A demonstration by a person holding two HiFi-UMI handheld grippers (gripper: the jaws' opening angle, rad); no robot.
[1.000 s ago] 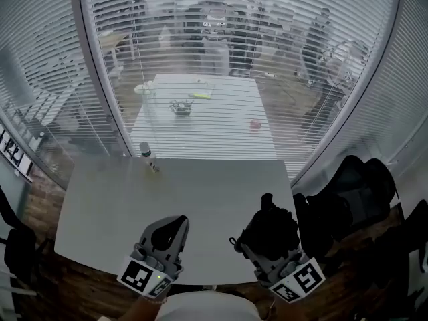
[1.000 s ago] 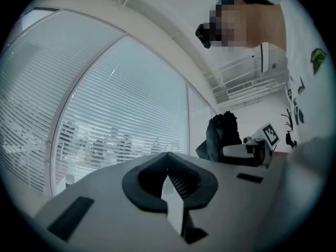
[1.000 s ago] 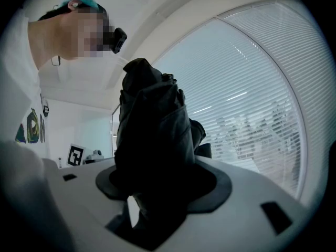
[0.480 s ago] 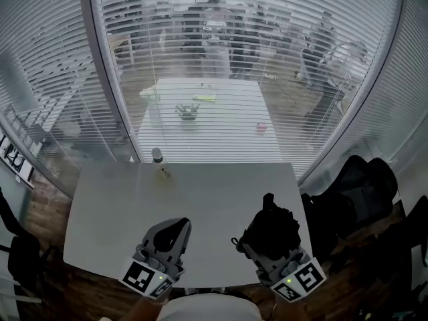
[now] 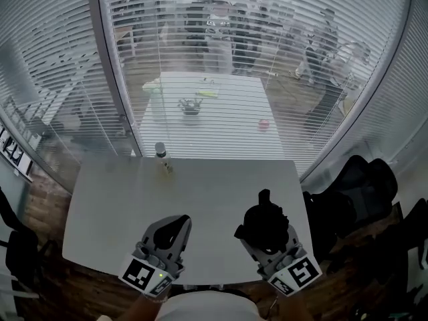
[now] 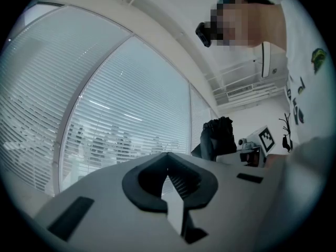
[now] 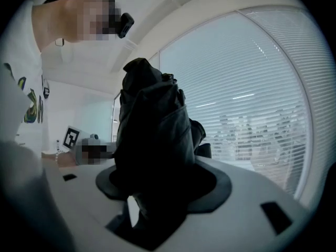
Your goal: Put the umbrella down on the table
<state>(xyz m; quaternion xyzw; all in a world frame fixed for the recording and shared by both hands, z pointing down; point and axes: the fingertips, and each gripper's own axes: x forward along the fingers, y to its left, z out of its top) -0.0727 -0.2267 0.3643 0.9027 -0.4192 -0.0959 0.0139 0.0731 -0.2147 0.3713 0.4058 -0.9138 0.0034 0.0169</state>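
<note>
The counter stands just before a glass wall with blinds, its far edge against it. A small bottle stands upright on the counter at the far edge, left of middle. Over the near edge, the left hand-held gripper hangs left of centre. The right hand-held gripper is to its right, well apart from it. The folded umbrella sits between the right gripper's jaws, above the counter's near right part. Bags lie off the counter's right side. Behind the glass stands a farther counter with small things on it.
</note>
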